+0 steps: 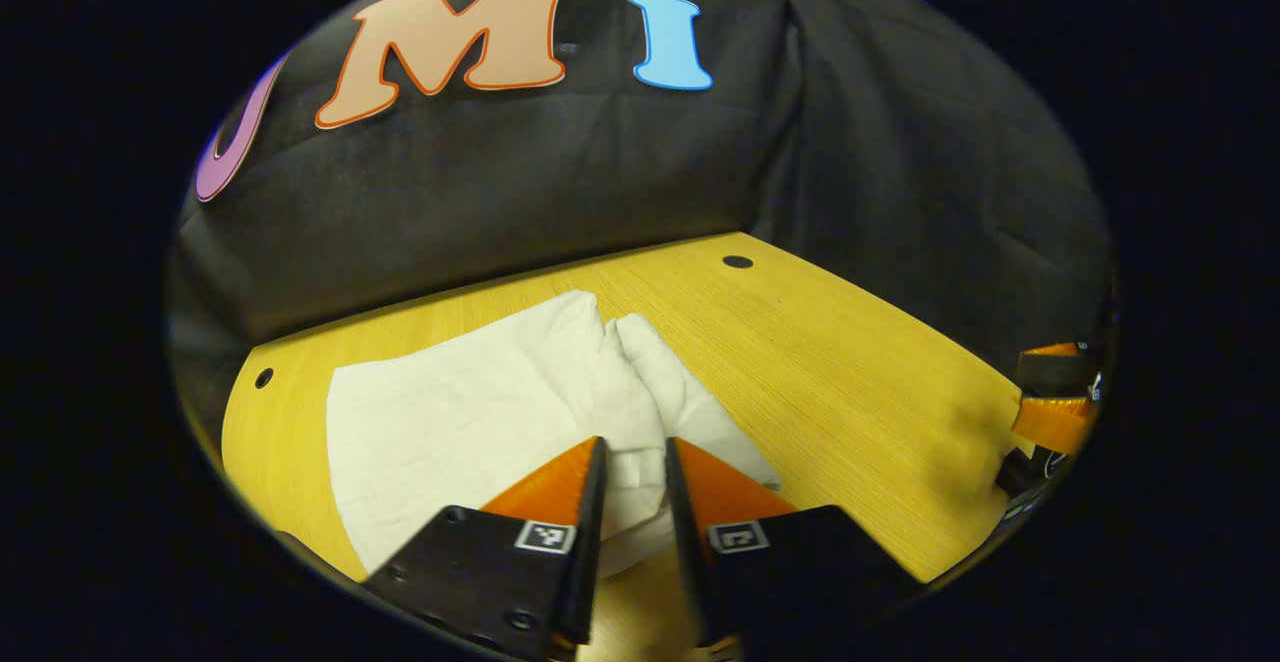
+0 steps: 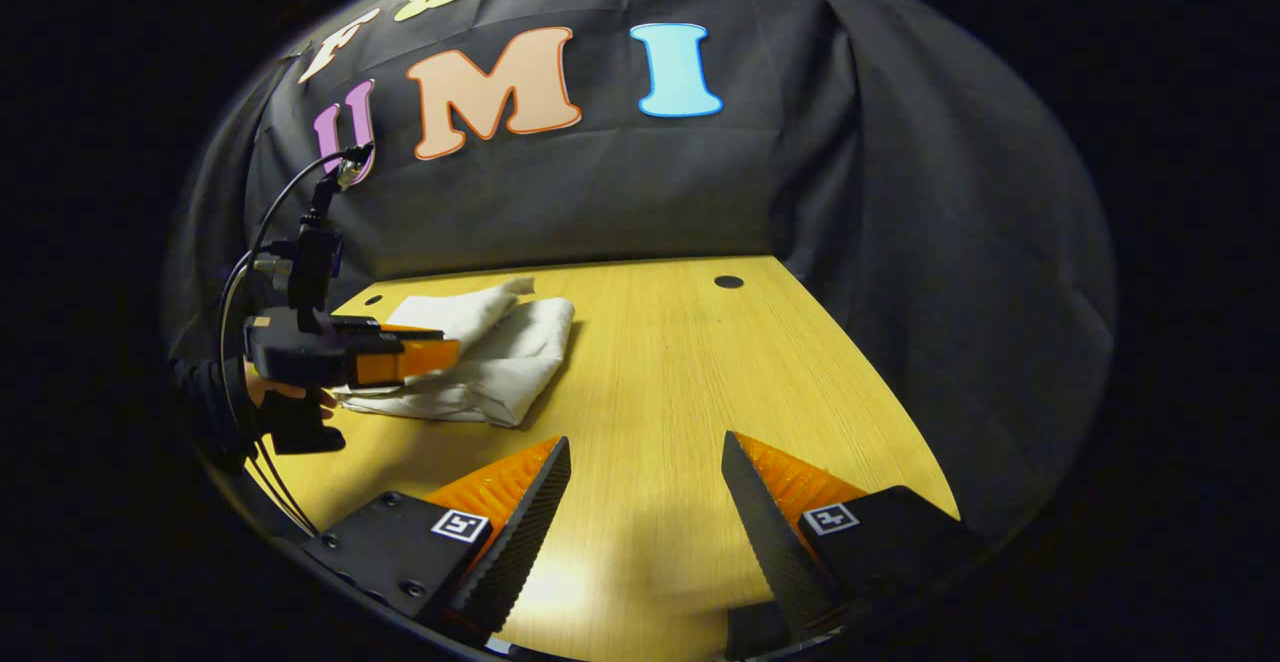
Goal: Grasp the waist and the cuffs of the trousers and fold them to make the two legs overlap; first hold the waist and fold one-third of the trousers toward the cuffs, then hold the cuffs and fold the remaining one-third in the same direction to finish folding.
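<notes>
Trousers (image 1: 450, 422): white, soft matt cloth, creased. Tabletop (image 1: 820, 362): yellow wood grain, smooth, slight sheen. Booth wall (image 2: 900, 242): black matt cloth.

Right gripper (image 1: 1060, 402) (blurred) cut off at edge.

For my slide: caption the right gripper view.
Right gripper open over table; left gripper at folded trousers.

place: recording booth, staged test setup | walls: black cloth (image 2: 620, 202) hung as backdrop on two sides, meeting at a corner | counter (image 2: 660, 362): pale wood with round drilled holes (image 2: 728, 282) | lighting: dim, indoor
</notes>
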